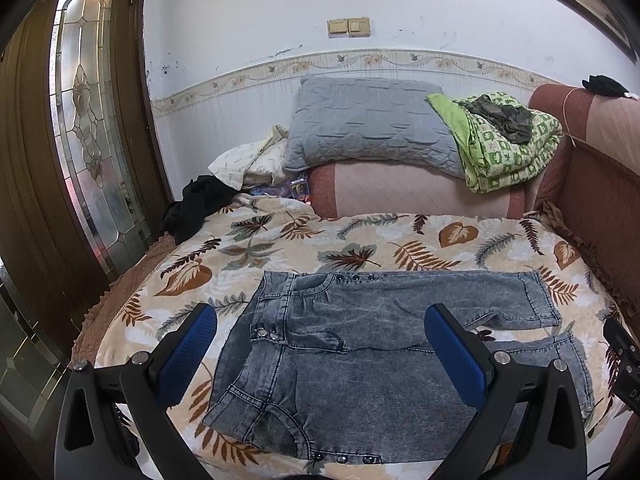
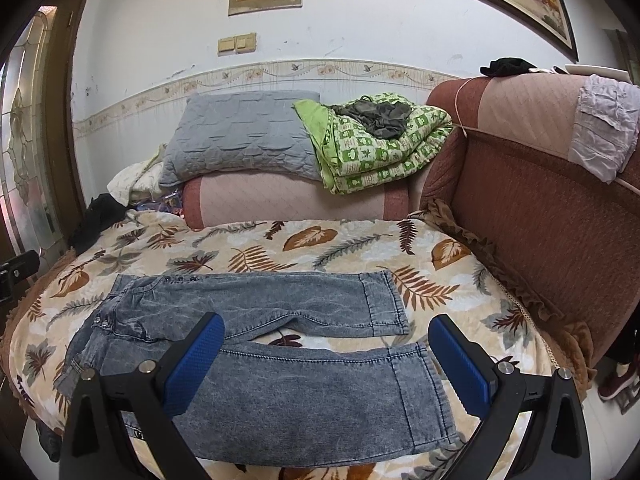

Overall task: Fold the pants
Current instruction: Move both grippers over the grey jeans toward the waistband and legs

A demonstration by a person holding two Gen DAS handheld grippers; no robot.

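Grey-blue acid-wash denim pants (image 1: 360,352) lie flat and unfolded on a leaf-print blanket (image 1: 280,240), waistband to the left, both legs running right. My left gripper (image 1: 320,320) is open and empty, hovering above the waist and hip area. In the right wrist view the pants (image 2: 300,392) show their two leg ends, with the near leg's hem between my fingers. My right gripper (image 2: 326,330) is open and empty above the near leg. A small gap of blanket shows between the legs.
A sofa backrest (image 2: 540,220) rises at the right. A grey pillow (image 1: 372,124), a green folded quilt (image 1: 508,148) and a black garment (image 1: 196,208) lie at the back. A wooden door with glass (image 1: 92,128) stands at the left.
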